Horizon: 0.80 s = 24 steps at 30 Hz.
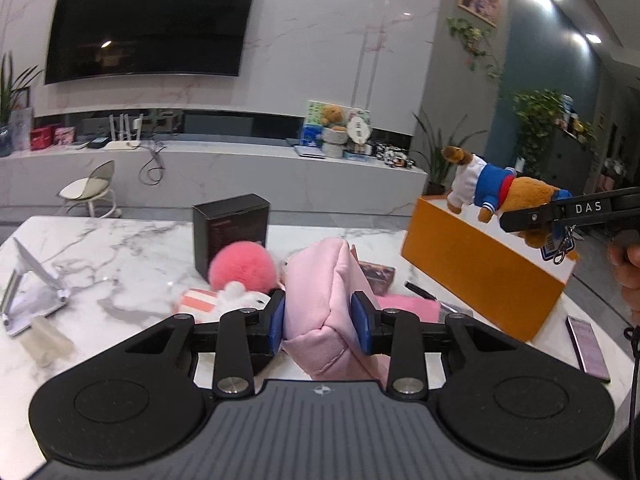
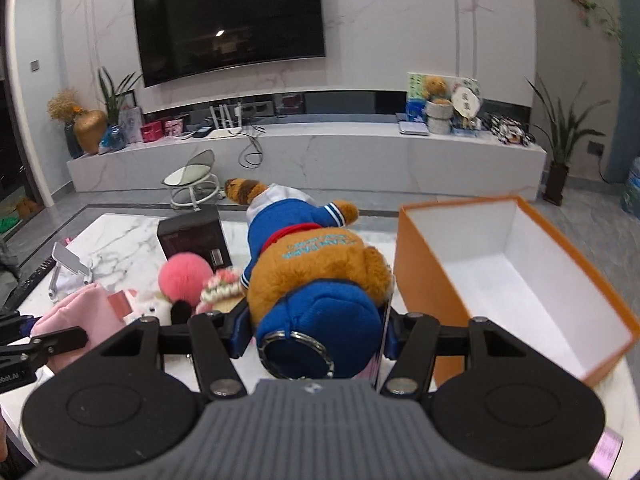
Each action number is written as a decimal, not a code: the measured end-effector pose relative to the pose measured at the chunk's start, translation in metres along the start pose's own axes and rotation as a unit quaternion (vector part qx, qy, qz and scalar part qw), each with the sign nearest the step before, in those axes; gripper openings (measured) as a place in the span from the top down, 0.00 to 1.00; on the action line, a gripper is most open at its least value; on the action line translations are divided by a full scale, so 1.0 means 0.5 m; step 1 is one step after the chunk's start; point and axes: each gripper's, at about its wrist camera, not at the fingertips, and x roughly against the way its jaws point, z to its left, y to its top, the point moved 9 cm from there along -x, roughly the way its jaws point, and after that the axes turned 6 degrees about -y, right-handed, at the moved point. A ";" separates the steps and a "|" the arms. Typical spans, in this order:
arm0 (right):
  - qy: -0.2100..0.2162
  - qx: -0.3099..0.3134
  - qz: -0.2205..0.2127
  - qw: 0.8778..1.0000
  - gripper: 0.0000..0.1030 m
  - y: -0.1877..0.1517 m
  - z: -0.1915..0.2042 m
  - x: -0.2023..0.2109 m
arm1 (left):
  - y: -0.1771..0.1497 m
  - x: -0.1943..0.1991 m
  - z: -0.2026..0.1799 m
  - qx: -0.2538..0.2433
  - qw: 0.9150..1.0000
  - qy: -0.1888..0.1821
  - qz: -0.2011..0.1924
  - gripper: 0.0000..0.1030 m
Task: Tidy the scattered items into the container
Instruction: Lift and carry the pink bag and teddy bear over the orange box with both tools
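Left gripper [image 1: 319, 322] fingers clamped on pink pouch [image 1: 325, 292], long axis running away toward far tabletop [image 1: 120, 248] edge; right gripper [image 2: 314, 330] fingers clamped on plush bear [image 2: 312, 264], head pointing away, beside open orange box [image 2: 436, 292].

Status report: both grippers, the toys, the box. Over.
Left gripper shut on pink pouch. Right gripper shut on plush bear, lifted beside orange box. Box open, nothing seen inside, nothing blocking.
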 end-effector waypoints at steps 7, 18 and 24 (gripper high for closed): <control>0.023 -0.019 0.008 1.000 0.40 0.073 -0.057 -0.018 | 0.069 -0.003 -0.012 0.006 1.000 0.015 -0.012 0.61; -0.002 -0.055 0.012 0.998 0.40 0.066 -0.235 -0.044 | 0.178 -0.132 -0.156 -0.001 0.999 -0.042 -0.033 0.61; -0.038 -0.090 0.019 0.995 0.40 0.051 -0.345 -0.069 | 0.190 -0.214 -0.218 -0.001 0.997 -0.070 -0.022 0.61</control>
